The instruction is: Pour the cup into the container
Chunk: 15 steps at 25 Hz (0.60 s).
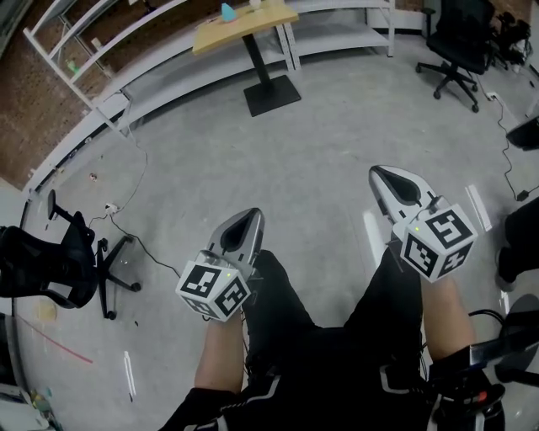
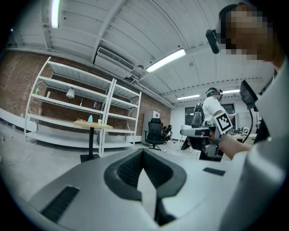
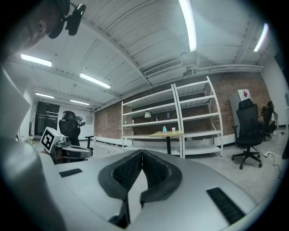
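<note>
Far off stands a small wooden table with a white cup and a teal container on it. The left gripper view shows the table, the teal container and the cup small at the left. In the right gripper view the table, the container and the cup stand ahead before the shelves. My left gripper and right gripper hang above the floor, well short of the table. Both are shut with nothing between their jaws.
White shelving runs along the brick wall behind the table. One black office chair stands at the far right, another at the near left with cables on the floor. A second person stands at desks off to the side.
</note>
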Each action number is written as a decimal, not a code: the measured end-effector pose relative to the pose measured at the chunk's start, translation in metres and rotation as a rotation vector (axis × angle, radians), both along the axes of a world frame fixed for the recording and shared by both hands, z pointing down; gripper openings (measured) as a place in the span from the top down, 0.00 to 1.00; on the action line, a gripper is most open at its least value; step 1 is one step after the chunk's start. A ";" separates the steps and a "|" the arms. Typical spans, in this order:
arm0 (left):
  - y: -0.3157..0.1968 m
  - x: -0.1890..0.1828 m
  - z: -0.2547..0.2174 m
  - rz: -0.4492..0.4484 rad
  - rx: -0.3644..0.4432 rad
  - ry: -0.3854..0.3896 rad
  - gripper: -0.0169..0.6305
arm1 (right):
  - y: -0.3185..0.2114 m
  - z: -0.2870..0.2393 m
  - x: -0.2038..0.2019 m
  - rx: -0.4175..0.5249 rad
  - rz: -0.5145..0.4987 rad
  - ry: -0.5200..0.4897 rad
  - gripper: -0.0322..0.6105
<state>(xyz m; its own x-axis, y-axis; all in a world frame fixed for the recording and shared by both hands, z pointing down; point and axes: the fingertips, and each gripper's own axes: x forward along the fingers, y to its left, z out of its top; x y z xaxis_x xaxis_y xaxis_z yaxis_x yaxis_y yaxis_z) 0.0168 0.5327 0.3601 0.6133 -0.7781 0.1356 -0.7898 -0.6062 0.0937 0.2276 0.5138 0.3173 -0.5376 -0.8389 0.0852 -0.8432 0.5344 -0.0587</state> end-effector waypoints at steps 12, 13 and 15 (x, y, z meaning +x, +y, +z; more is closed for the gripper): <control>-0.089 -0.025 -0.039 0.049 0.091 -0.031 0.98 | -0.093 -0.032 -0.027 0.053 0.032 -0.013 0.95; -0.102 -0.023 -0.037 0.054 0.084 -0.031 0.98 | -0.103 -0.028 -0.027 0.048 0.032 -0.014 0.95; -0.130 -0.019 -0.031 0.055 0.069 -0.023 0.98 | -0.128 -0.018 -0.028 0.027 0.021 -0.011 0.95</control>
